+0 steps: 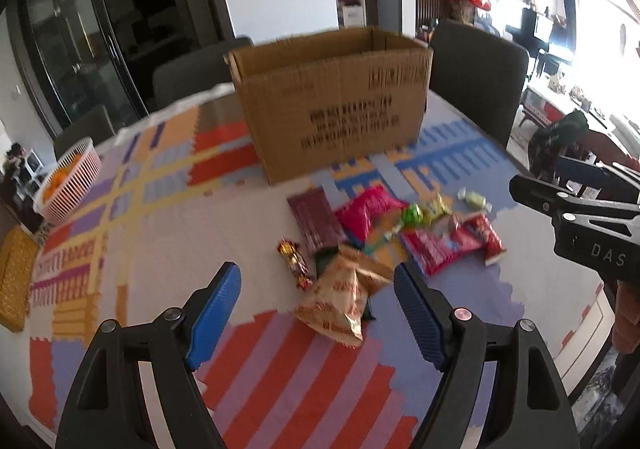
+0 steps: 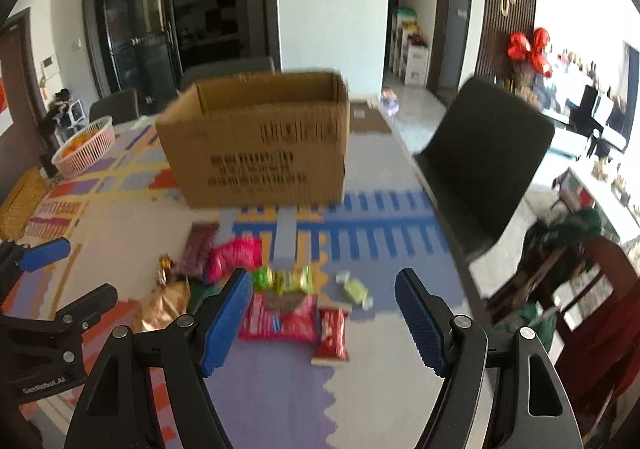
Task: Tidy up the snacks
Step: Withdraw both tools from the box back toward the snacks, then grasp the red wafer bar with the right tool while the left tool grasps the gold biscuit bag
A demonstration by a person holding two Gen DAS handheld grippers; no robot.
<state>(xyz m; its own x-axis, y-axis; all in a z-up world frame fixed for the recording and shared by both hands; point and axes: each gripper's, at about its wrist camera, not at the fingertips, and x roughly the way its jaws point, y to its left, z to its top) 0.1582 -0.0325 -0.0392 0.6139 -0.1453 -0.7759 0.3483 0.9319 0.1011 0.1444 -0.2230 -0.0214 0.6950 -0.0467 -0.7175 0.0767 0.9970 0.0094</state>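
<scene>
An open cardboard box point(image 1: 332, 101) stands on the table; it also shows in the right wrist view point(image 2: 260, 141). Before it lie loose snacks: a gold bag point(image 1: 344, 293), a maroon pack point(image 1: 316, 223), a pink bag point(image 1: 368, 209), a red bag point(image 1: 436, 249), a red bar point(image 1: 490, 237), green candies point(image 1: 424, 213). My left gripper point(image 1: 318, 281) is open and empty, above the gold bag. My right gripper point(image 2: 324, 289) is open and empty, above the red bag point(image 2: 280, 317) and red bar point(image 2: 331, 333).
A pink basket of oranges point(image 1: 68, 185) stands at the table's left side, with a yellow mat point(image 1: 14, 281) near it. Dark chairs point(image 2: 488, 157) surround the table. The patterned tablecloth point(image 1: 160, 209) covers the table.
</scene>
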